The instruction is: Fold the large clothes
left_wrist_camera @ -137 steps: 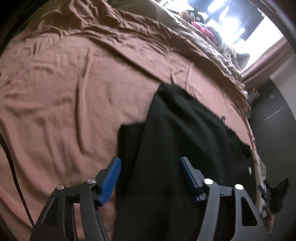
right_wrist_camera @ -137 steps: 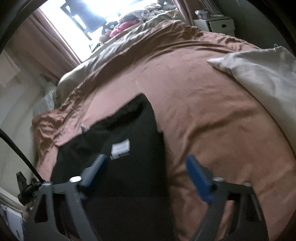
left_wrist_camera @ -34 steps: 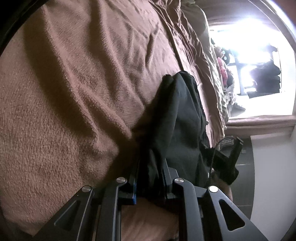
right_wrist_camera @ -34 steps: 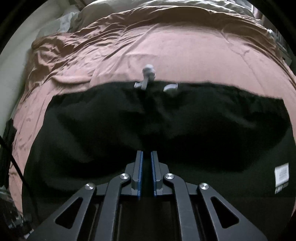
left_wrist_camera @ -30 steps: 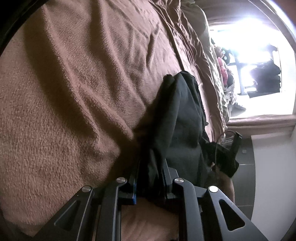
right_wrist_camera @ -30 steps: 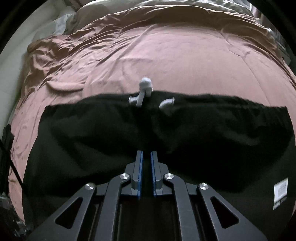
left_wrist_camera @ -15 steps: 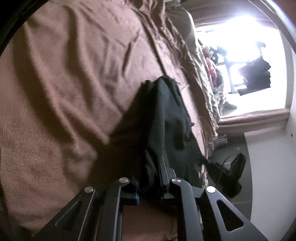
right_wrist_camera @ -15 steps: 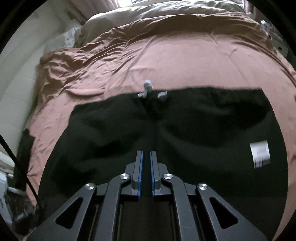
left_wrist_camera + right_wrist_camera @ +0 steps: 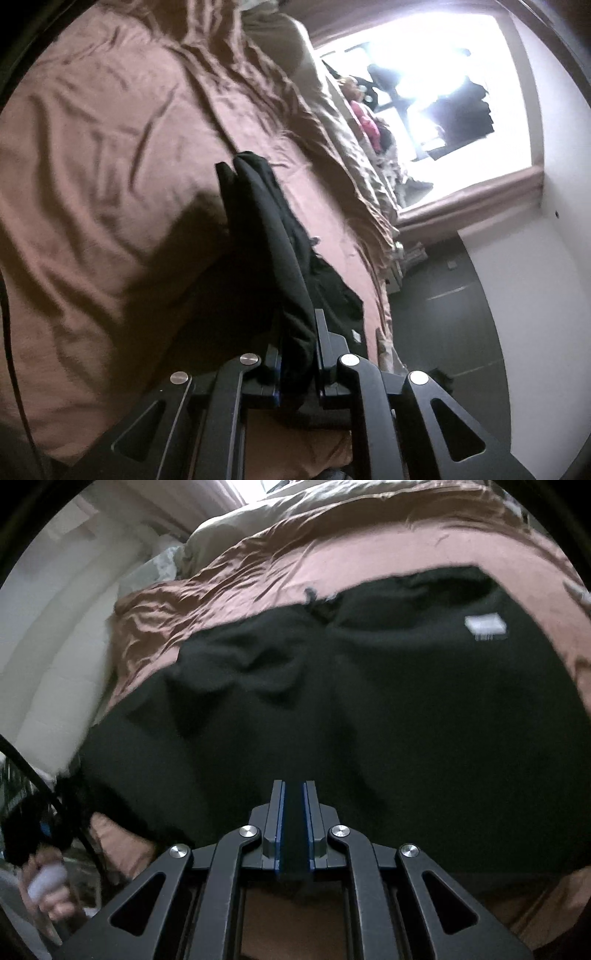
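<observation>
A large black garment lies spread on the brown bedspread, a white label showing at its upper right. My right gripper is shut on the garment's near edge, black cloth pinched between its blue pads. In the left wrist view the same black garment rises as a thick folded ridge above the bedspread, and my left gripper is shut on a bunch of it. The left gripper is rolled onto its side.
A beige duvet is bunched at the far side of the bed. A bright window with pink and dark items on its sill lies beyond. Dark floor runs beside the bed. A person's hand shows at lower left.
Both grippers have kept their grip. The left one has lifted its bunch of garment off the bed. The right one has dragged the near edge sideways, so the label has shifted up and left.
</observation>
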A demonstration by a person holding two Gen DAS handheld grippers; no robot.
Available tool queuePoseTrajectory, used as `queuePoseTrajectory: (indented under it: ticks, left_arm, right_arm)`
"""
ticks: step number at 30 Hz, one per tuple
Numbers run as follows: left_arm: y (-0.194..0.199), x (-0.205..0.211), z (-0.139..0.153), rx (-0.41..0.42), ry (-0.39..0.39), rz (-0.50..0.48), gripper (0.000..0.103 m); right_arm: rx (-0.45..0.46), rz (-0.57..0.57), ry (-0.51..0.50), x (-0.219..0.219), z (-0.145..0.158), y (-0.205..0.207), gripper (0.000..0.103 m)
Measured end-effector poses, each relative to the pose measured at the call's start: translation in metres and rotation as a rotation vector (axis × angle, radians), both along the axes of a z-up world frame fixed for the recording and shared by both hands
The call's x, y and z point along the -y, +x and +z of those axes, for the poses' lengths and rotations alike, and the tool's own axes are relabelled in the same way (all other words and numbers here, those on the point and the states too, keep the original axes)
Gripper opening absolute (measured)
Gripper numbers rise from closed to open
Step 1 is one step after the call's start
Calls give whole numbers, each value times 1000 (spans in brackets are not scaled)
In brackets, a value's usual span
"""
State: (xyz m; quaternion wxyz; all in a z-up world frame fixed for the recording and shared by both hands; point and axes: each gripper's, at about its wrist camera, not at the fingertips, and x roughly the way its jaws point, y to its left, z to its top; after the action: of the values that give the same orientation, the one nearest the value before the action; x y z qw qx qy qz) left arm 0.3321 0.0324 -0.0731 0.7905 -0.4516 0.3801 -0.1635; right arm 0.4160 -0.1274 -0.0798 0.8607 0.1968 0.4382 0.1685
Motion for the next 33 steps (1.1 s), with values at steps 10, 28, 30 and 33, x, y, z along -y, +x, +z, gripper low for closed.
queuePoseTrajectory:
  ticks: [10,28,30,33]
  left_arm:
    - [15,58,50,100,61,-109,12]
    - [48,221,94,185,171,-395,11]
    - [50,241,89,176,180,-430,11]
    - [59,265,78,152,190,-475,12]
  right_arm:
    - [-91,-1,56,13,-50,9,6]
    - [67,-169,238,130,-13,-33,80]
    - [102,-207,258,155,-11,-47,80]
    - [126,-250,295,189,-14,-65,80]
